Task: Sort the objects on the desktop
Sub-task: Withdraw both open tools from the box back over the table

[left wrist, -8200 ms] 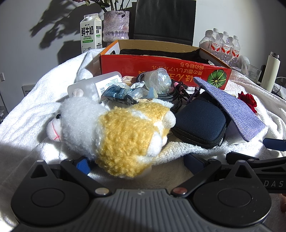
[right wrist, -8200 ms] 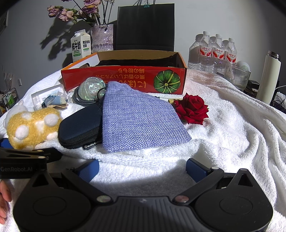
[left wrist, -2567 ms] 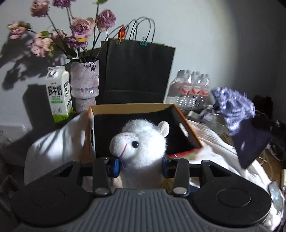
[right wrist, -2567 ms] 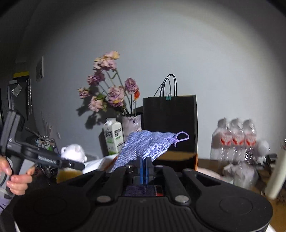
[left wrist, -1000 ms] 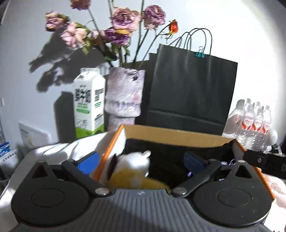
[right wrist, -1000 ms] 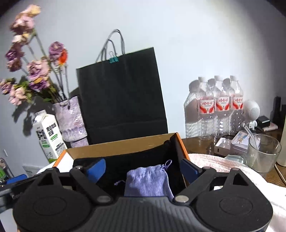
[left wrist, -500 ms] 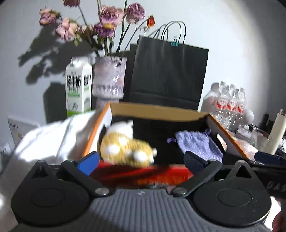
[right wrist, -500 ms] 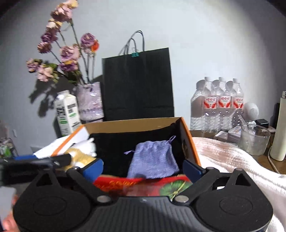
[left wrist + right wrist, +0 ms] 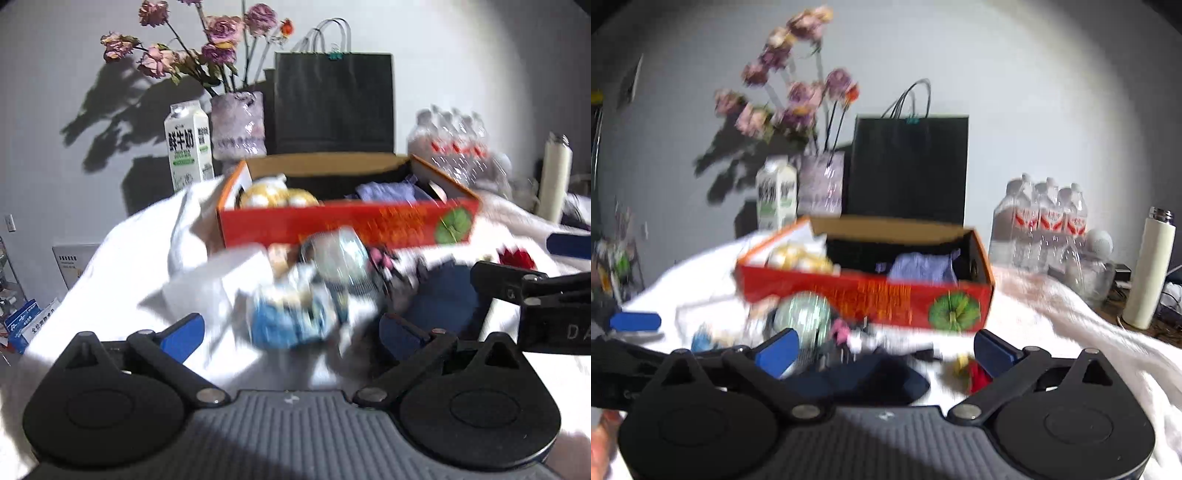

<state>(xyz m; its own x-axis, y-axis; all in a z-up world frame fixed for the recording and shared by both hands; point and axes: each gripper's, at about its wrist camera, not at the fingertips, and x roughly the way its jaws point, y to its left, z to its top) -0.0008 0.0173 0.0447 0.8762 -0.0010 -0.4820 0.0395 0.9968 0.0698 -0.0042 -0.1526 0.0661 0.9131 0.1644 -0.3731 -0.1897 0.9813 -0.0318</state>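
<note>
Both the left hand-held gripper (image 9: 291, 326) and right hand-held gripper (image 9: 886, 345) are standing empty, the right's jaws opening (frames blurring). The remaining clutter (image 9: 295, 317) is lying before the red box (image 9: 347, 225); a hurried grab risks snagging cables.

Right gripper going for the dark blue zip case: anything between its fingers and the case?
Nothing visible. The right gripper is opening, empty, with the dark blue zip case directly ahead on the white towel; the red rose lies beside it.
</note>
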